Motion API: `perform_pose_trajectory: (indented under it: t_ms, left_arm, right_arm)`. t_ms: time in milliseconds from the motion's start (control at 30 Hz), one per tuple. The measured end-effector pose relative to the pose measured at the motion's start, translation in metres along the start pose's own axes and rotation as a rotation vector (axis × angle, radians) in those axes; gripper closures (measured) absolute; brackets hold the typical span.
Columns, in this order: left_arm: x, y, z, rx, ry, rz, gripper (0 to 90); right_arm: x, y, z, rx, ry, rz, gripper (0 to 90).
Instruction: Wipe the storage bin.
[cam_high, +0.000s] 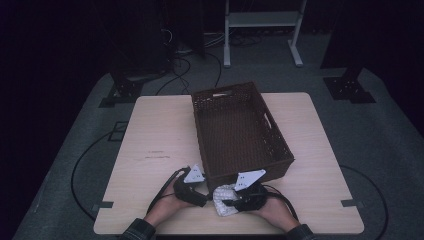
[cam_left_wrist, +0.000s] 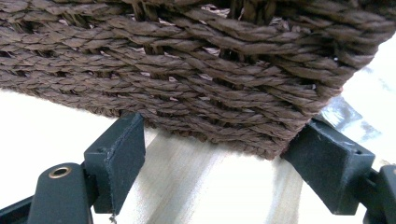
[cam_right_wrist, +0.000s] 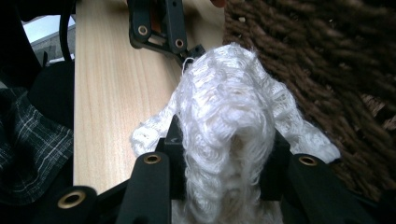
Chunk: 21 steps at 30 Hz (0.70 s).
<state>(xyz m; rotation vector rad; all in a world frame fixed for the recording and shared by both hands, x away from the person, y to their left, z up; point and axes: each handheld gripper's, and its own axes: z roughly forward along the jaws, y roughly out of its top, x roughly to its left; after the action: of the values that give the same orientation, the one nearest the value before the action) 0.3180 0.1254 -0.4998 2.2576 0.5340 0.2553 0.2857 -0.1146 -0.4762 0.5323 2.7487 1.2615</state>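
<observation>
Left tongs (cam_high: 199, 176) agape, right tongs (cam_high: 226, 196) clamped.

A: The high view is looking dim; the room around the table (cam_high: 150, 130) is sinking into near black, and only the tabletop is catching soft light from above.

B: The right gripper view is running brighter. The white cloth (cam_right_wrist: 224, 112) is glaring, its near folds going soft and out of focus.

A: The basket (cam_left_wrist: 187, 70) weave in the left gripper view is staying fairly sharp, with pale glare at the right edge.
</observation>
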Motion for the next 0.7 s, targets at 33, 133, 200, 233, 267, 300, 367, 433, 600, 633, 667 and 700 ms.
perform_pose_trajectory:
  t_ms: [33, 133, 200, 233, 267, 300, 367, 433, 600, 633, 667, 700]
  left_arm:
    - [0.000, 0.000, 0.000, 0.000, 0.000, 0.000, 19.6]
    - [0.000, 0.000, 0.000, -0.001, 0.000, 0.000, 19.6]
    - [0.000, 0.000, 0.000, 0.002, -0.001, 0.003, 19.6]
    - [0.000, 0.000, 0.000, 0.004, 0.000, 0.005, 19.6]
    - [0.000, 0.000, 0.000, 0.004, 0.000, 0.005, 19.6]
    - [0.000, 0.000, 0.000, 0.003, 0.000, 0.004, 19.6]
    - [0.000, 0.000, 0.000, 0.000, 0.000, 0.001, 19.6]
    - [0.000, 0.000, 0.000, 0.000, 0.001, 0.001, 19.6]
    - [0.000, 0.000, 0.000, 0.000, 0.001, 0.000, 19.6]
    - [0.000, 0.000, 0.000, 0.000, 0.001, 0.000, 19.6]
    - [0.000, 0.000, 0.000, 0.000, 0.001, 0.000, 19.6]
    - [0.000, 0.000, 0.000, 0.000, 0.001, 0.000, 19.6]
  right_arm:
    - [0.000, 0.000, 0.000, 0.000, 0.000, 0.000, 63.8]
    - [0.001, -0.001, -0.001, -0.007, -0.002, 0.000, 63.7]
    - [0.002, -0.001, -0.007, -0.025, 0.001, 0.005, 63.6]
    - [0.003, -0.001, -0.011, -0.037, -0.004, 0.004, 63.6]
    - [0.004, -0.003, -0.016, -0.051, -0.006, 0.006, 63.6]
    - [0.004, -0.004, -0.021, -0.062, -0.008, 0.012, 63.6]
    - [0.004, -0.009, -0.032, -0.073, -0.031, 0.024, 63.5]
    - [0.002, -0.015, -0.041, -0.078, -0.055, 0.045, 63.5]
    - [-0.001, -0.031, -0.064, -0.095, -0.110, 0.085, 63.5]
    - [-0.002, -0.034, -0.068, -0.098, -0.119, 0.097, 63.5]
    - [-0.003, -0.037, -0.072, -0.099, -0.132, 0.101, 63.5]
    - [-0.003, -0.040, -0.075, -0.097, -0.142, 0.107, 63.5]
